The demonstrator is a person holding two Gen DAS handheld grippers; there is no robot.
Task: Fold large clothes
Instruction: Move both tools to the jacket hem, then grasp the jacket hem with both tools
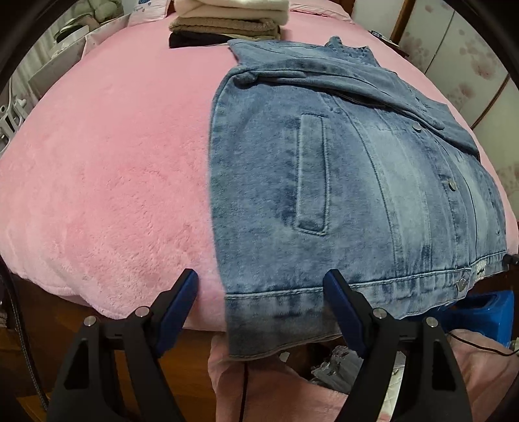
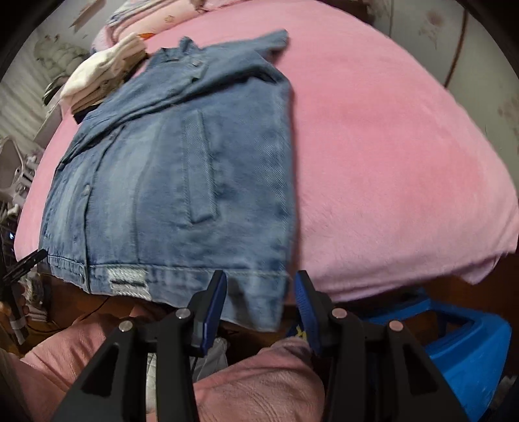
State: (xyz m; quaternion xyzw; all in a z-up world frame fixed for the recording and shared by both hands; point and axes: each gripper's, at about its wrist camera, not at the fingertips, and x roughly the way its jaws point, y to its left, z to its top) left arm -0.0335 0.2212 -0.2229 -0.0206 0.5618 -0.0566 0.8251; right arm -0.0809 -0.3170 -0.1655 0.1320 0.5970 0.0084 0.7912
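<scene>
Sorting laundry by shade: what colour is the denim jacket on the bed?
Faded, washed blue denim jacket, paler down the front; clearest in the left wrist view.

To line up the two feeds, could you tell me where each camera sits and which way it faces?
Left wrist: on the left gripper, aimed steeply down at the denim jacket's hem corner; open fingers show.
Right wrist: on the right gripper, over the jacket's other hem corner; open fingers and the left gripper's tip show.
Shared: jacket, pink blanket, folded stack.
</scene>
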